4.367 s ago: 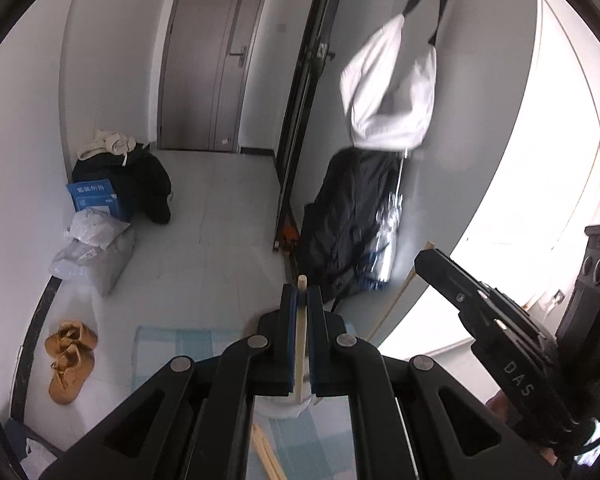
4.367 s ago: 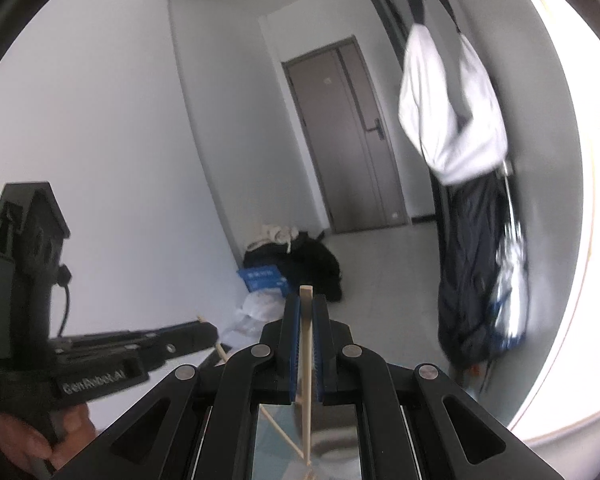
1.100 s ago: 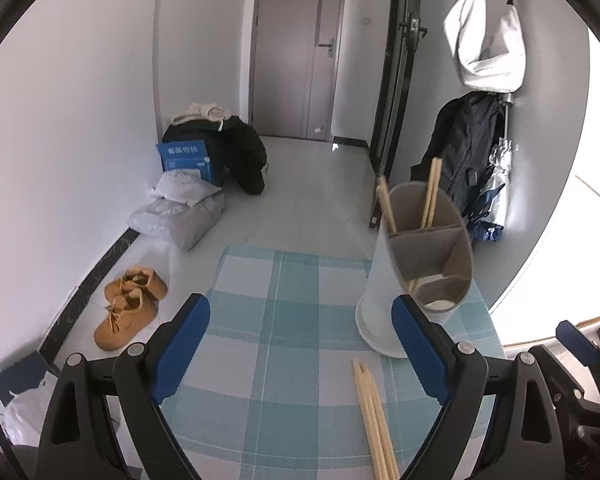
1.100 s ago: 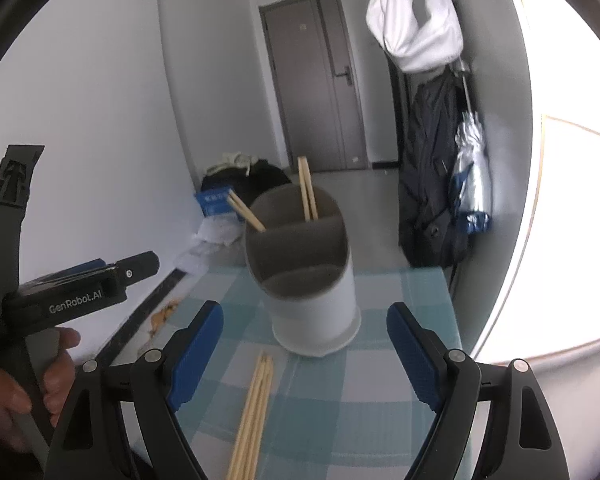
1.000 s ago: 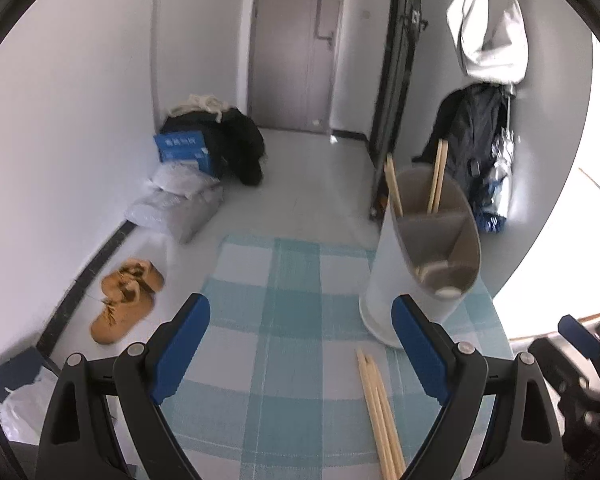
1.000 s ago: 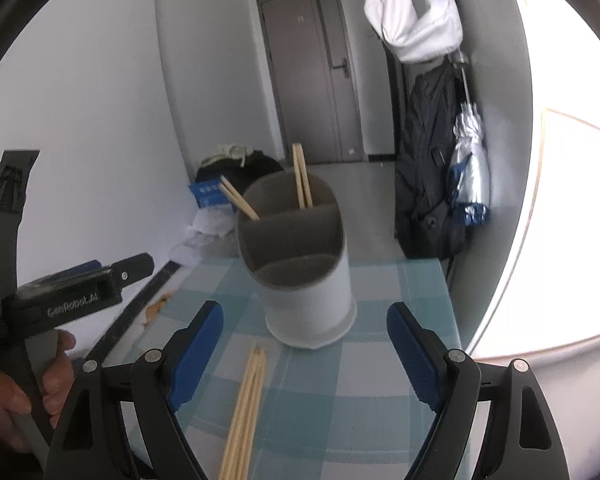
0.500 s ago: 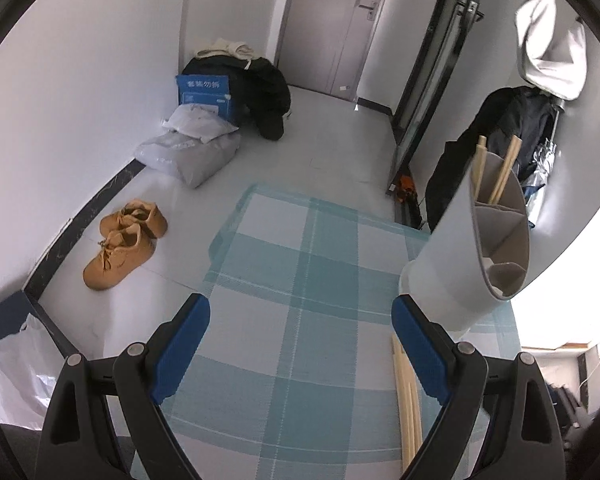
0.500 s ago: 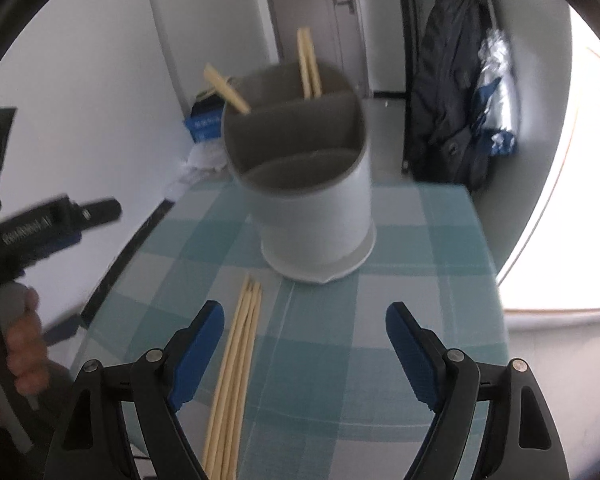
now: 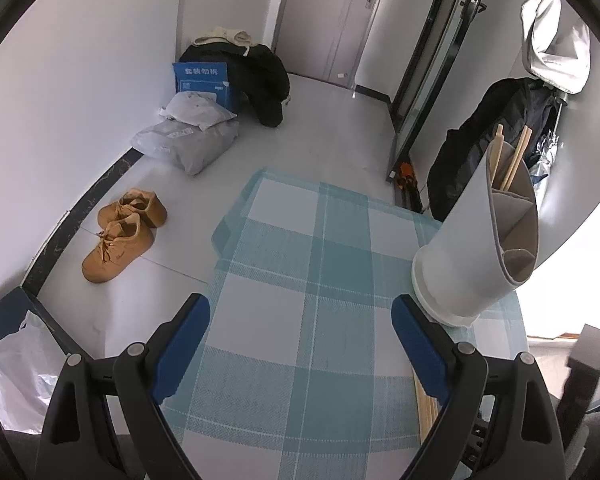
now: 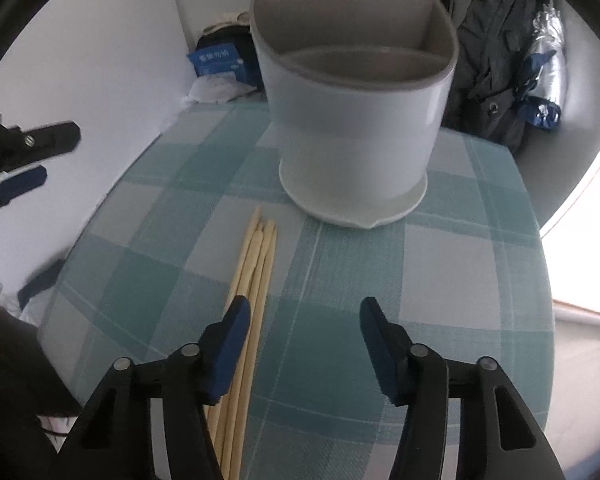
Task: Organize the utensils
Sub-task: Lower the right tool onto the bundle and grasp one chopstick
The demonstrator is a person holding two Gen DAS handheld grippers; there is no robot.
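Observation:
A white utensil holder (image 10: 356,120) with grey divided compartments stands on the teal checked tablecloth (image 10: 440,272); it also shows in the left wrist view (image 9: 472,248). Wooden chopsticks (image 9: 508,160) stand in its far compartments. Several loose chopsticks (image 10: 256,268) lie on the cloth in front of the holder, beside my right gripper's left finger. My right gripper (image 10: 302,314) is open and empty, low over the cloth. My left gripper (image 9: 300,312) is open and empty above the cloth's left part; its tips show at the left of the right wrist view (image 10: 28,160).
The small table's edges (image 9: 220,248) drop to a grey floor with tan shoes (image 9: 120,232), bags (image 9: 188,140) and a blue box (image 9: 204,84). Dark coats (image 10: 496,60) hang behind the holder. A bright window lies to the right.
Both grippers, shut on chopsticks 4.4 s ago, are now open and empty. In the last second my right gripper dropped low toward the loose chopsticks; my left gripper pulled back left.

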